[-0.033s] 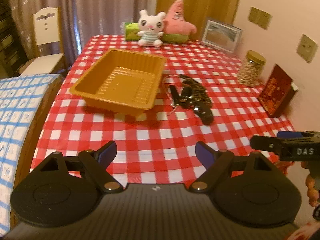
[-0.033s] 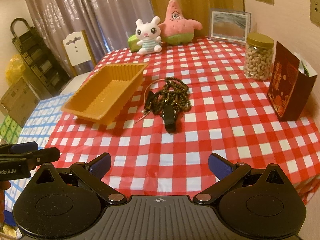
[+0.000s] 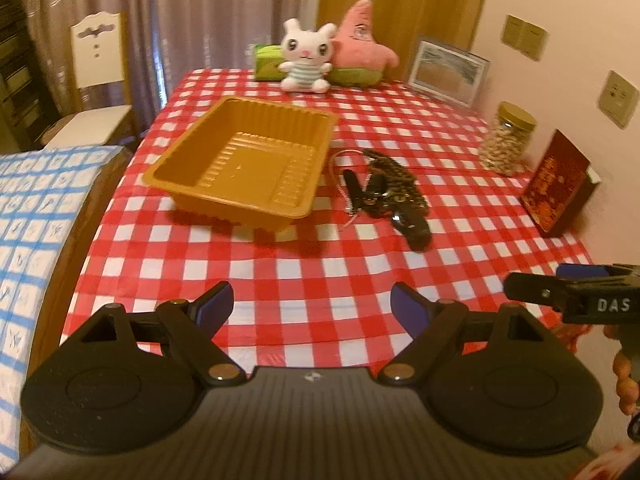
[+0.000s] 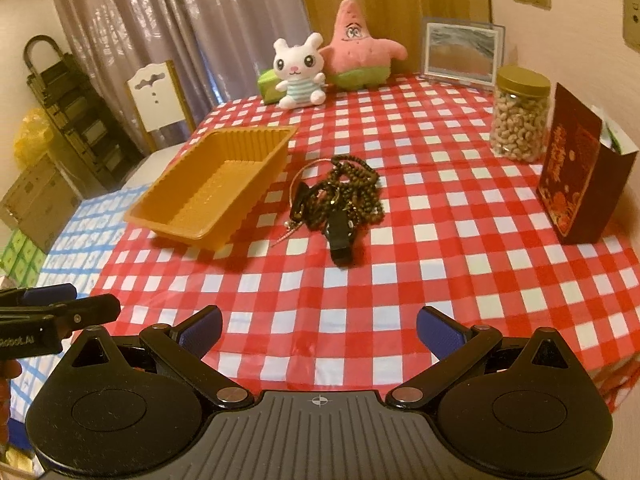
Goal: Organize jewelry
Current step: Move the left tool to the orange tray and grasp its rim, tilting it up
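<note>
Both my tongs gaping, nothing held: left tongs (image 3: 310, 306) and right tongs (image 4: 320, 328) hover over the near edge of the desk (image 4: 460, 240). No visible change in either view, so nothing has started. Jewelry pile (image 4: 344, 196), beads, cord and a black strap tangled, lies mid-desk at 12 o'clock from the right tongs, just beside the orange tray (image 4: 216, 184) at 11. Tray holds nothing. Likely first move: right tongs reach in and pick one strand. Plush toys (image 4: 298, 72) sit at the far edge.
</note>
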`<state>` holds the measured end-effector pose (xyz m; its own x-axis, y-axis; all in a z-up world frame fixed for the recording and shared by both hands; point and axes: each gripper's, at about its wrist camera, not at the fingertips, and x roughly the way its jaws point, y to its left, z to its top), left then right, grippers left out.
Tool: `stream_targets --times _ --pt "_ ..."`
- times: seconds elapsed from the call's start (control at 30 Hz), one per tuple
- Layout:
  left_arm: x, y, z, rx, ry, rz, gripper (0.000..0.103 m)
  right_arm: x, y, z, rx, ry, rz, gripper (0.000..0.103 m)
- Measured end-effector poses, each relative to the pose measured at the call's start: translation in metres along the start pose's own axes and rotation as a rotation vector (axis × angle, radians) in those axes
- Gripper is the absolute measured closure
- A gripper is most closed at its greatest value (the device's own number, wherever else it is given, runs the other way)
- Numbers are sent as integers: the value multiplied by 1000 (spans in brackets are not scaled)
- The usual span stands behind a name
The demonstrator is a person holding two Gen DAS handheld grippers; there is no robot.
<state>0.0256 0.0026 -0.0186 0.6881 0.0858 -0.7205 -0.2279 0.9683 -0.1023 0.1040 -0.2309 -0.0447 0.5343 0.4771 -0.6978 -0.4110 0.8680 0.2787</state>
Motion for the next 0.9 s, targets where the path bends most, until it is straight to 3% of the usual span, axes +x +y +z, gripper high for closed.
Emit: stream_targets --times 0.3,0.5,0.9 --pt "15 23 -4 -89 -22 56 20 21 -11 2 -18 -5 9 0" --pt "34 44 0 -89 -50 97 24 46 -9 8 -4 -20 0 10" --pt "89 123 33 -165 -120 102 28 96 -12 35 62 -97 -91 15"
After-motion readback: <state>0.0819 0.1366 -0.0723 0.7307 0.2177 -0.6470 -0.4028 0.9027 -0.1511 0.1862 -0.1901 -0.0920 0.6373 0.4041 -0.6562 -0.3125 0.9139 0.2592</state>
